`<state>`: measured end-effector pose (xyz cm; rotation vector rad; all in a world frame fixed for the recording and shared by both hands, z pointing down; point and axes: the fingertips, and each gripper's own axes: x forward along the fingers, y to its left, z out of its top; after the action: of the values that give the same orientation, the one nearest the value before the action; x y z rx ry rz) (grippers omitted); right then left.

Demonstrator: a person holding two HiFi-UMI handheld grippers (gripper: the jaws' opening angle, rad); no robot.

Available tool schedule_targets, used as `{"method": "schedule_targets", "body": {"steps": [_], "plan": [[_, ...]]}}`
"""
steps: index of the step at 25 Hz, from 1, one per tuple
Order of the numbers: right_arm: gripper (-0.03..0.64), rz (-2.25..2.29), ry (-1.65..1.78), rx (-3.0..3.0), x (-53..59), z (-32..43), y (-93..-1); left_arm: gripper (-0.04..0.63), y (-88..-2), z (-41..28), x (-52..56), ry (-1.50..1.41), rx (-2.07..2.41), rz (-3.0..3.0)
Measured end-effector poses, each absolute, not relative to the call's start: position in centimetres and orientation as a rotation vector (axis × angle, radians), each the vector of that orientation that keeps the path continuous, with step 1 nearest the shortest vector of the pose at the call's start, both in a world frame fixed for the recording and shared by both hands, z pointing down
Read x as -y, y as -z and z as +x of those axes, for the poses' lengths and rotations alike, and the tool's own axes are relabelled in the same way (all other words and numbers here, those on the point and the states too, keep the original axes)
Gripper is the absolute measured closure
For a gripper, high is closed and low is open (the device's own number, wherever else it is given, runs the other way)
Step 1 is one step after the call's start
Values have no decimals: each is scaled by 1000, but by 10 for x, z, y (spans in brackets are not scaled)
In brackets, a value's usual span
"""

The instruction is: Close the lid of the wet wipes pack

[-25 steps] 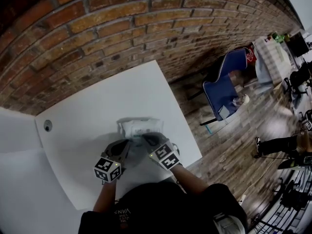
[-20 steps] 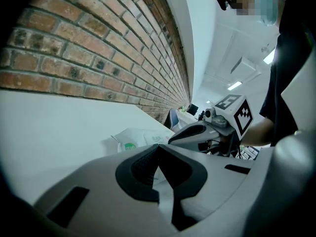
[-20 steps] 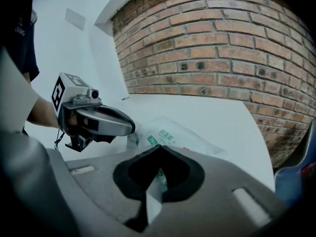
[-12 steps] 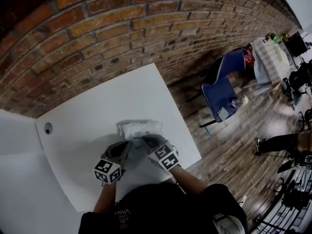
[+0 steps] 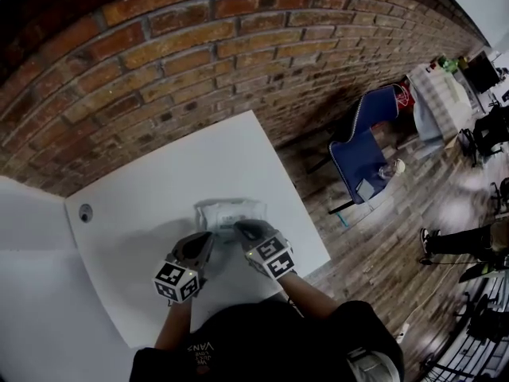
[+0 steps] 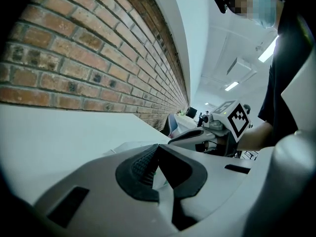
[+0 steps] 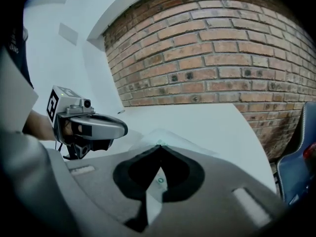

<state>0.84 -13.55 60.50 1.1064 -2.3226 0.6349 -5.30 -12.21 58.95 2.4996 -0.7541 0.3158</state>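
Both pairs of jaws are closed tip to tip, empty. Left gripper (image 6: 158, 148) and right gripper (image 7: 159, 148) sit at the near edge of the wet wipes pack (image 5: 231, 211). Pressing it shut seems underway; next calls for a firm downward push.

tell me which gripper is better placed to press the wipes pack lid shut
Right, probably. The right gripper has its shut tips over the wet wipes pack in the head view, while the left gripper, also shut, sits off the pack's near left edge.
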Motion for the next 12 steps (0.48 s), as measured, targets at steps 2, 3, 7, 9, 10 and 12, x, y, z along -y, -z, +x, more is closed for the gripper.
{"method": "schedule_targets", "body": {"steps": [2, 3, 7, 9, 10, 12], "plan": [[618, 1127, -625, 2328, 136, 10, -599, 597, -584, -54, 121, -306, 757, 2511], [618, 1138, -620, 2332, 135, 11, -596, 595, -581, -54, 120, -300, 758, 2518], [618, 1181, -609, 2341, 133, 18, -583, 595, -564, -52, 117, -276, 756, 2556], [618, 1206, -601, 2347, 131, 22, -575, 595, -556, -50, 114, -268, 751, 2575], [618, 1220, -595, 2350, 130, 24, -570, 595, -551, -49, 114, -263, 750, 2585], [618, 1250, -581, 2354, 128, 28, -562, 595, -543, -48, 112, -250, 748, 2607]]}}
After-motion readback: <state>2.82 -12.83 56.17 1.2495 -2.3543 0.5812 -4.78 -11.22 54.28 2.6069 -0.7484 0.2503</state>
